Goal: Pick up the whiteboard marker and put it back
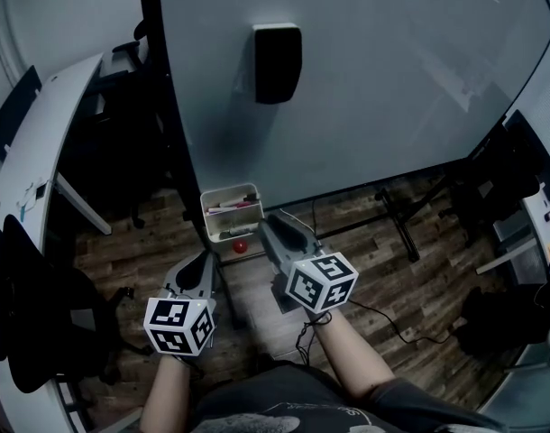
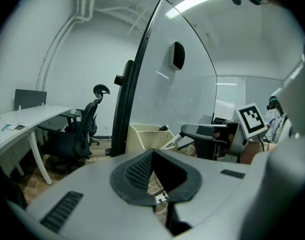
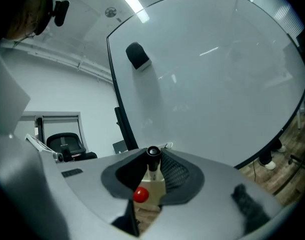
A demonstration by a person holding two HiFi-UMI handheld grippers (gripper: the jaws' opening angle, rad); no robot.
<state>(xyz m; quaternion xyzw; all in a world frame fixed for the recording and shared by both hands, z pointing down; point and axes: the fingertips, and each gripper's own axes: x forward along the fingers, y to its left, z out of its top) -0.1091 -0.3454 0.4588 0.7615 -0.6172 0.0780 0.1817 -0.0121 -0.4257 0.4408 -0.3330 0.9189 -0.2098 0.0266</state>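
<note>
One whiteboard marker sits between the jaws of the right hand-held gripper. The jaws stand narrow, the pads seemingly pressed on its black cap end. Its white barrel slants out from the tips, down toward the cream tray fixed at the foot of the whiteboard. From where the left hand-held gripper looks on, the far end of the marker is at the rim of the tray or just inside it, I cannot tell which.

So the marker is in hand and right at its home, where a few other pens already lie. Whether this is the lift out or the return I cannot say from the look of it. If it is the return, what is left seems small: lower it in, let go and draw the right arm back.

That left hand-held gripper hangs low and to the side, its jaws closed together with nothing between them. It takes no part.

A red ball lies on the wood floor just below the tray.

As for writing, the barrel has some dark print, too small to read. The cubes on both tools carry only black-and-white square patterns, no words. The whiteboard is bare apart from a black eraser stuck high on it.
</note>
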